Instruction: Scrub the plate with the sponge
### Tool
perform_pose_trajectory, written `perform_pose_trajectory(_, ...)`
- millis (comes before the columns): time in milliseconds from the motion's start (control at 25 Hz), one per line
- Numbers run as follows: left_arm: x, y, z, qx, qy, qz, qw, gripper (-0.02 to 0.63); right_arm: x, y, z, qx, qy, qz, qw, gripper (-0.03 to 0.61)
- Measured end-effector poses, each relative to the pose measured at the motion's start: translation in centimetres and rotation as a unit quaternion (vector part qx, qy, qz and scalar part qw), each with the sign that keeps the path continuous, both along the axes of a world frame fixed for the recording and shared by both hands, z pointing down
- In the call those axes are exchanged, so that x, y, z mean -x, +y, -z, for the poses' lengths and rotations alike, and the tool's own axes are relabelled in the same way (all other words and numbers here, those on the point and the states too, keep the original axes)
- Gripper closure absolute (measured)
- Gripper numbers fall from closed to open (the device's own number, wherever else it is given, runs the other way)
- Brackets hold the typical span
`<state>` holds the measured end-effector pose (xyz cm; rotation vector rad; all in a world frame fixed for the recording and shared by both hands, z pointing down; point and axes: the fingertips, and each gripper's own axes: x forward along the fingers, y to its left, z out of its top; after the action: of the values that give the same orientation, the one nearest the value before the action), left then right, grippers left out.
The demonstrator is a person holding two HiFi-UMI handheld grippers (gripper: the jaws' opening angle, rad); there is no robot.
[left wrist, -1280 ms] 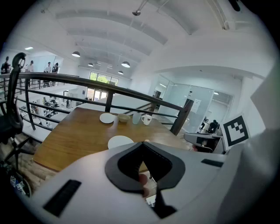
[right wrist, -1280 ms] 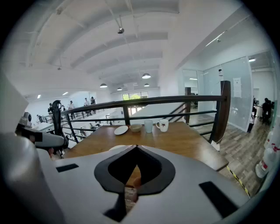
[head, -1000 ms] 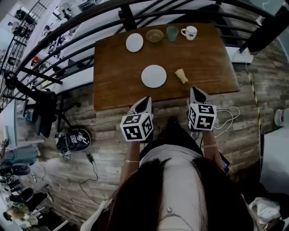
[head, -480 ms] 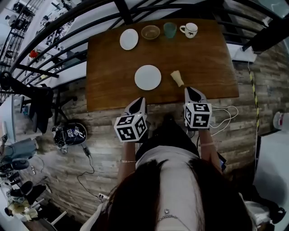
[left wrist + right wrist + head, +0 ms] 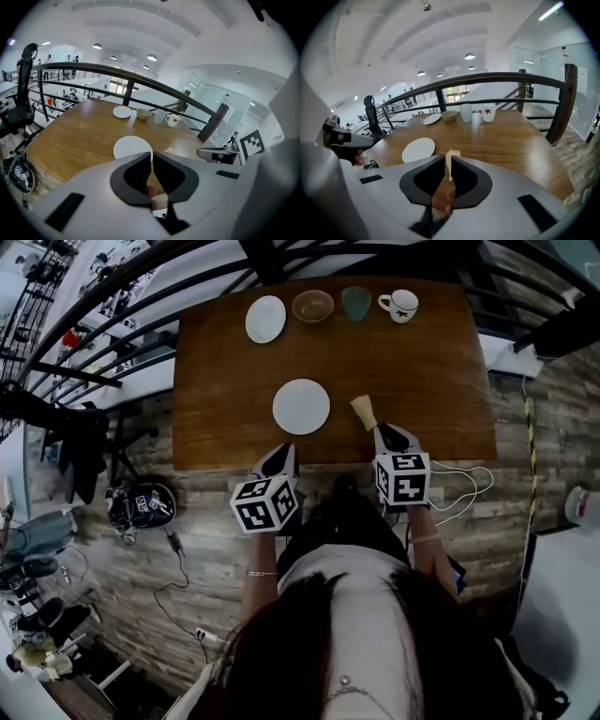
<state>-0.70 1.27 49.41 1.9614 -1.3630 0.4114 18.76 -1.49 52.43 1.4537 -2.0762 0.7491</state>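
A white plate lies on the wooden table, near its front edge. To its right stands a small tan sponge. My left gripper hovers at the table's front edge, just short of the plate, shut and empty. My right gripper is over the front edge, a little short of the sponge. Its jaws are just starting to open, a thin slit apart, with nothing between them. The plate lies to the left of the right gripper.
Along the table's far edge stand a small white plate, a bowl, a green cup and a white mug. A dark railing curves behind the table. A bag and cables lie on the floor at the left.
Both grippers have moved forward to the table's front edge. The right one is now closer to the sponge. Plate and sponge have not moved.
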Motion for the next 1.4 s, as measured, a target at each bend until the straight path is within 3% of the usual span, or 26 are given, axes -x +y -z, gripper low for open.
perform_pose_trajectory(200,-0.3,-0.5,-1.1,0.014,-0.005,0.006,0.9999,0.601,0.1,-1.0,-1.5,0.02,-0.002,0.022,1.0,0.534)
perform_pose_trajectory(560,-0.5,-0.6,-1.9,0.034,-0.017,0.011,0.9992,0.6,0.5,-1.6,-4.4,0.06,-0.01,0.05,0.997,0.468)
perform_pose_trajectory(960,-0.6,-0.8,-2.6,0.051,-0.027,0.001,0.9983,0.6,0.9,-1.3,-7.3,0.088,-0.011,0.057,0.994,0.43)
perform_pose_trajectory(1400,0.9,-1.6,-3.7,0.073,-0.033,-0.024,0.9964,0.6,1.3,-3.0,-9.8,0.1,0.023,0.041,0.994,0.416)
